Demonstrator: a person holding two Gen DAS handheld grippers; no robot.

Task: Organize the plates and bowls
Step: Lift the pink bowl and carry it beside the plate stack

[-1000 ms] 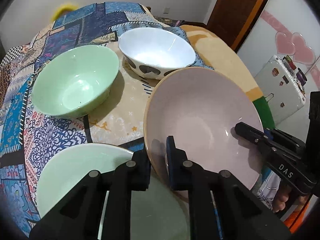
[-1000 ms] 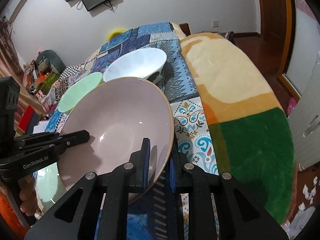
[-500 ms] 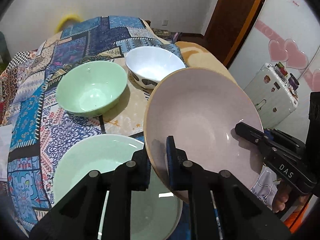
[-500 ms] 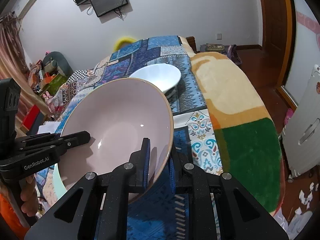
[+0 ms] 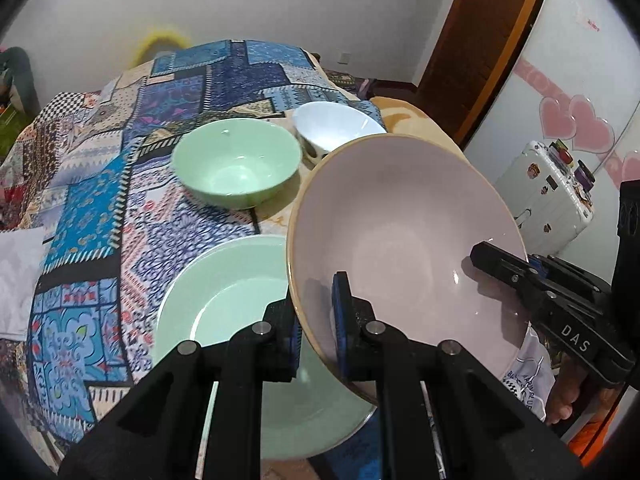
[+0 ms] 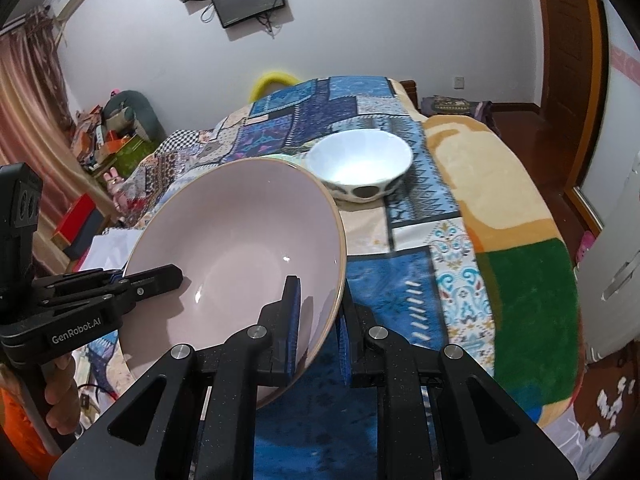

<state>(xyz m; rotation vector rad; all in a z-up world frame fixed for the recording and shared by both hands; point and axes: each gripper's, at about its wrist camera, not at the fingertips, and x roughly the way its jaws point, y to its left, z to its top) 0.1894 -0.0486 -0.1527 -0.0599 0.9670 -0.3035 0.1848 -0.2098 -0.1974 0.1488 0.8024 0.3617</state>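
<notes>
The pink bowl (image 5: 404, 232) hangs tilted above the bed's patchwork cover (image 5: 92, 208), its rim pinched on opposite sides. The left gripper (image 5: 316, 344) is clamped on the near rim, one finger inside, one outside; the right gripper (image 6: 318, 320) grips the other side likewise. Below it, near the cover's front edge, lies an empty green plate (image 5: 224, 300). Farther back sit an empty green bowl (image 5: 236, 162) and an empty white bowl (image 6: 360, 164), side by side.

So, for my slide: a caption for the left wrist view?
Both grippers clamp a tilted pale pink bowl above a mint-green plate.
</notes>
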